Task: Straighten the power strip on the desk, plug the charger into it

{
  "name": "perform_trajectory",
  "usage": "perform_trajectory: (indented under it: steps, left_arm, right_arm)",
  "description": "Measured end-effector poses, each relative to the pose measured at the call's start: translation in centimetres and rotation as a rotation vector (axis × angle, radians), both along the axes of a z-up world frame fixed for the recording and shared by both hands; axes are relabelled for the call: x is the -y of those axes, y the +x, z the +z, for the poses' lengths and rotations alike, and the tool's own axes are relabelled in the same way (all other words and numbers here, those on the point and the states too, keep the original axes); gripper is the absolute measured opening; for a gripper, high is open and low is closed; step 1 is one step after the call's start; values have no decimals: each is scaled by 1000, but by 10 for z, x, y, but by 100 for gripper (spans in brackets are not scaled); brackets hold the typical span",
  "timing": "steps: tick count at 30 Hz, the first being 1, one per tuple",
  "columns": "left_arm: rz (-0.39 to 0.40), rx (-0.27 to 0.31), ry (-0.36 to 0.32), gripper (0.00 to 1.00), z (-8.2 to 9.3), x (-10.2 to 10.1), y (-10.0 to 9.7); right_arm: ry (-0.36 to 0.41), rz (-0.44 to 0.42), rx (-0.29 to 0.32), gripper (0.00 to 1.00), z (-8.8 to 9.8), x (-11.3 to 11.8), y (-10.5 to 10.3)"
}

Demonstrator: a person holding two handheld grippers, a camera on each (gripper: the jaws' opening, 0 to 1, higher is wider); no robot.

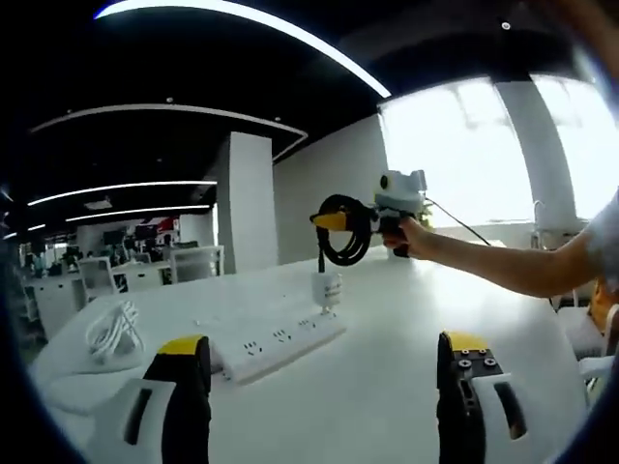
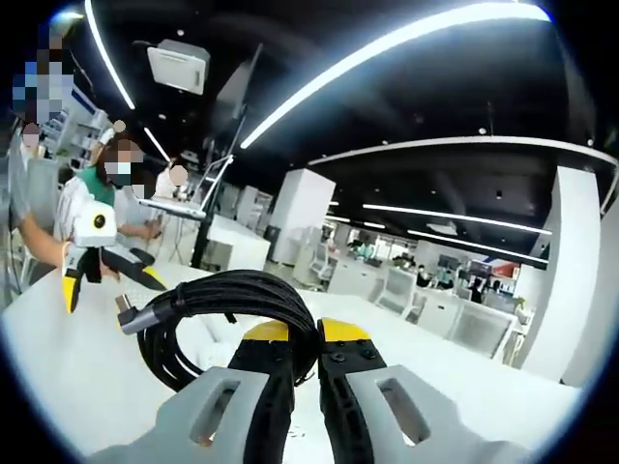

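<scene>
A white power strip [image 1: 276, 338] lies slantwise on the white desk [image 1: 387, 387], its coiled white cord [image 1: 116, 329] at its left end. My left gripper [image 1: 324, 353] is open and empty, its jaws wide apart on the near side of the strip. Farther off, my right gripper [image 1: 331, 220] is shut on a coiled black cable [image 1: 346, 237]. A white charger [image 1: 327, 287] hangs from that coil just over the strip; contact is unclear. In the right gripper view, the right gripper [image 2: 305, 338] pinches the black cable [image 2: 232, 300]. The left gripper [image 2: 111, 282] stands open at the left.
A person's forearm [image 1: 484, 256] reaches in from the right. The cable's grey plug end [image 2: 135, 311] sticks out left of the coil. Office desks and chairs [image 1: 126, 275] stand behind the desk. Seated people [image 2: 106, 193] are at the far left.
</scene>
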State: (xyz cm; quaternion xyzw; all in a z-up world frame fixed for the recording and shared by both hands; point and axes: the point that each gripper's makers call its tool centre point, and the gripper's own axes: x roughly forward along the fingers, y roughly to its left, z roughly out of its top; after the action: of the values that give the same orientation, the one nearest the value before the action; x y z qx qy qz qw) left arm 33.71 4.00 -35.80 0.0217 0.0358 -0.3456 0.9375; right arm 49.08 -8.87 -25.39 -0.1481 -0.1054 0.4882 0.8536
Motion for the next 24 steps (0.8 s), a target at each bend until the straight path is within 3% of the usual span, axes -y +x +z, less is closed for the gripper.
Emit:
perform_trajectory:
  steps: [7,24]
  left_arm:
    - [16,-3,-31,99,3,-6,-2]
    - [4,-41,-18,99,-4,-7,-3]
  right_arm:
    - [2,2,3,6,0,-2,0]
    - [-29,3,7,6,-7,-6,2]
